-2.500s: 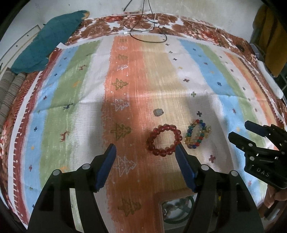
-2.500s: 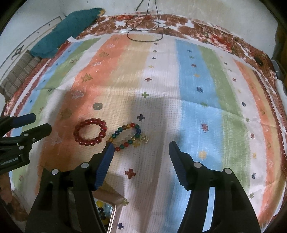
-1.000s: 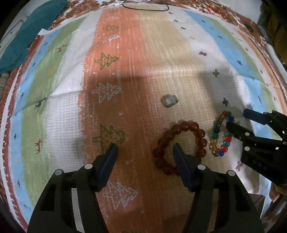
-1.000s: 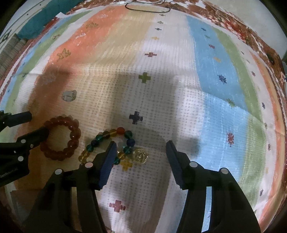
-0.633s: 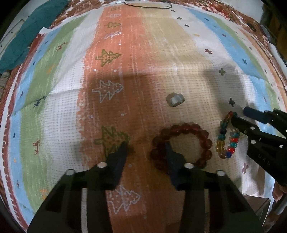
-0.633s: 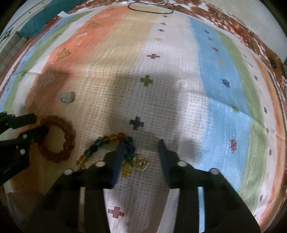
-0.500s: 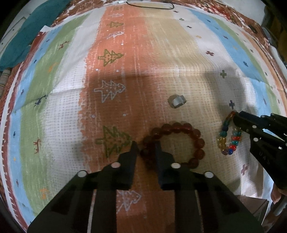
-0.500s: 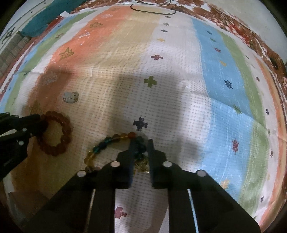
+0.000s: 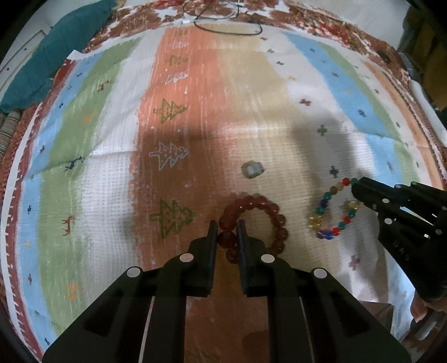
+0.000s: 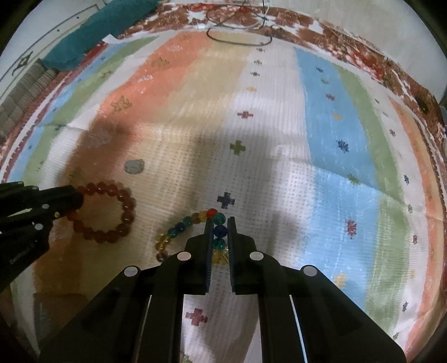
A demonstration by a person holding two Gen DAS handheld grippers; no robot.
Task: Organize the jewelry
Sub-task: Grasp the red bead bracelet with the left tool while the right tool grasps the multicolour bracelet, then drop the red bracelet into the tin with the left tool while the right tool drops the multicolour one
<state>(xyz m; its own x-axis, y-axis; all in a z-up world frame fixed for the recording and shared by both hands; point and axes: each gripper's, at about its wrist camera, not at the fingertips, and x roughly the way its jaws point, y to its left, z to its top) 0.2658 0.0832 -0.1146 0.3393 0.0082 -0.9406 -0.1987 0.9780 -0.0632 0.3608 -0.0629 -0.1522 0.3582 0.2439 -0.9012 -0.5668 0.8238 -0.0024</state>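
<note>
A red bead bracelet (image 9: 268, 212) lies on the striped cloth. My left gripper (image 9: 226, 227) is shut on its near-left beads; it shows from the side in the right wrist view (image 10: 75, 199), with the bracelet (image 10: 123, 212) beside it. A multicoloured bead bracelet (image 9: 329, 215) lies to the right. My right gripper (image 10: 219, 223) is shut on its blue and green beads (image 10: 220, 231); the same gripper shows in the left wrist view (image 9: 356, 190). A small silver ring (image 9: 252, 169) lies beyond the red bracelet, also in the right wrist view (image 10: 134, 166).
The striped cloth (image 9: 195, 97) covers the surface. A teal cloth (image 9: 47, 55) lies far left, a black cable (image 9: 226, 25) at the far edge. A box corner (image 9: 374, 310) sits near right, below the right gripper.
Both grippers moved down toward the cloth and closed: the left onto the red bracelet, the right onto the multicoloured bracelet. Both bracelets shifted slightly.
</note>
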